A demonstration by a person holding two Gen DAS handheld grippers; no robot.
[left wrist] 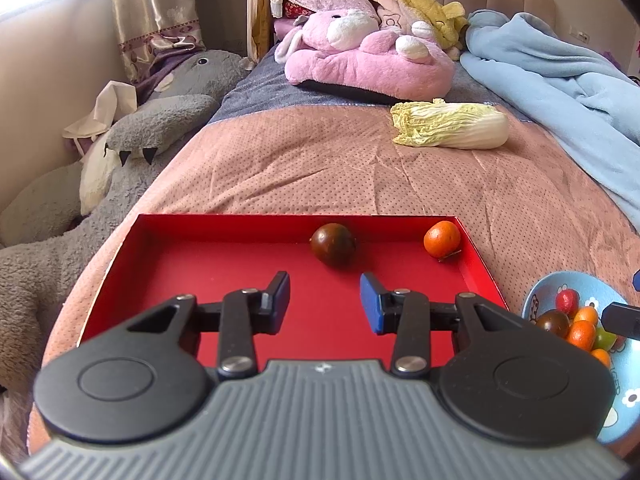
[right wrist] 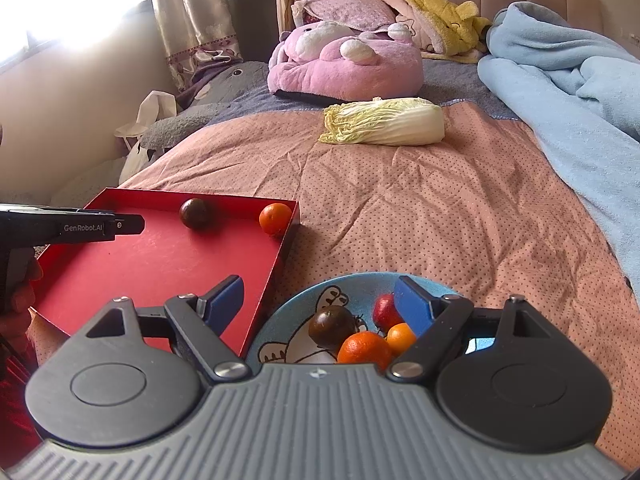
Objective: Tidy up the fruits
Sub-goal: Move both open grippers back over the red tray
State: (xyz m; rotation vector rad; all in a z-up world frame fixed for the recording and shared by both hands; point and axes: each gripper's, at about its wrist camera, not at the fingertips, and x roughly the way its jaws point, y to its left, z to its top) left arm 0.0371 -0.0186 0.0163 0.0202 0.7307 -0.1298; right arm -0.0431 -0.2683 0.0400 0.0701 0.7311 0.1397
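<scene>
A red tray (left wrist: 224, 280) lies on the bed and holds a dark brown fruit (left wrist: 333, 243) and an orange (left wrist: 441, 238) near its far wall. My left gripper (left wrist: 325, 300) is open and empty over the tray, short of the dark fruit. A blue cartoon plate (right wrist: 320, 292) to the tray's right holds several small fruits: a dark one (right wrist: 332, 326), oranges (right wrist: 363, 349) and a red one (right wrist: 383, 312). My right gripper (right wrist: 318, 304) is open and empty above the plate. The tray (right wrist: 160, 256) and left gripper (right wrist: 120, 225) show in the right wrist view.
A napa cabbage (left wrist: 450, 125) lies farther up the pink quilt (left wrist: 320, 168). A pink plush (left wrist: 368, 56), a grey plush (left wrist: 132, 132) at the left and a blue blanket (left wrist: 560, 92) at the right border the bed.
</scene>
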